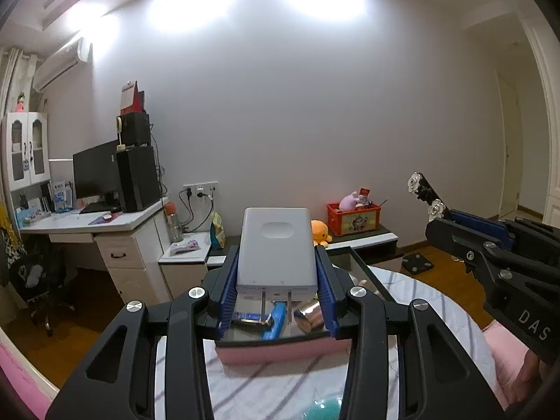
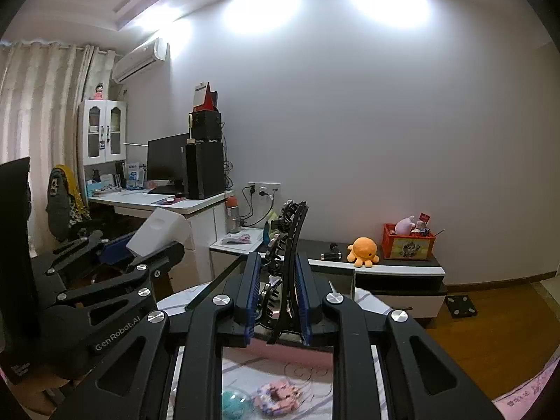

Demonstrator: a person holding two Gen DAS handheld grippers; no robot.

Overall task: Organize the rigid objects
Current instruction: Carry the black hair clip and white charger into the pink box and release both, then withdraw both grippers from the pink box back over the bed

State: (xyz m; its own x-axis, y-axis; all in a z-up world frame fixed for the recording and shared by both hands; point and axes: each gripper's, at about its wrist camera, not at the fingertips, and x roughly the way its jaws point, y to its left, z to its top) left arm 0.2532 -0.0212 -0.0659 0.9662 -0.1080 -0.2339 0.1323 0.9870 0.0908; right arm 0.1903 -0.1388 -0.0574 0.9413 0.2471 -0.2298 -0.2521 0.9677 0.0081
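My left gripper [image 1: 277, 280] is shut on a white power adapter [image 1: 276, 246] with two metal prongs pointing back toward the camera, held above a pink-walled glass tray [image 1: 276, 351]. The tray holds a blue item [image 1: 274, 320] and a copper cylinder [image 1: 308, 316]. My right gripper [image 2: 278, 287] is shut on a black hair clip [image 2: 287, 248] with silver flowers, held upright over the same tray [image 2: 280, 348]. The right gripper also shows in the left wrist view [image 1: 451, 222], and the left gripper with the adapter shows in the right wrist view [image 2: 140, 245].
A round table with a striped white cloth [image 1: 280, 381] lies below. A teal object [image 2: 234, 402] and a pink hair tie [image 2: 276, 397] lie on it. A desk with a monitor [image 1: 98, 175] stands left, a low cabinet with an orange plush [image 2: 364, 250] and red box [image 2: 407, 243] behind.
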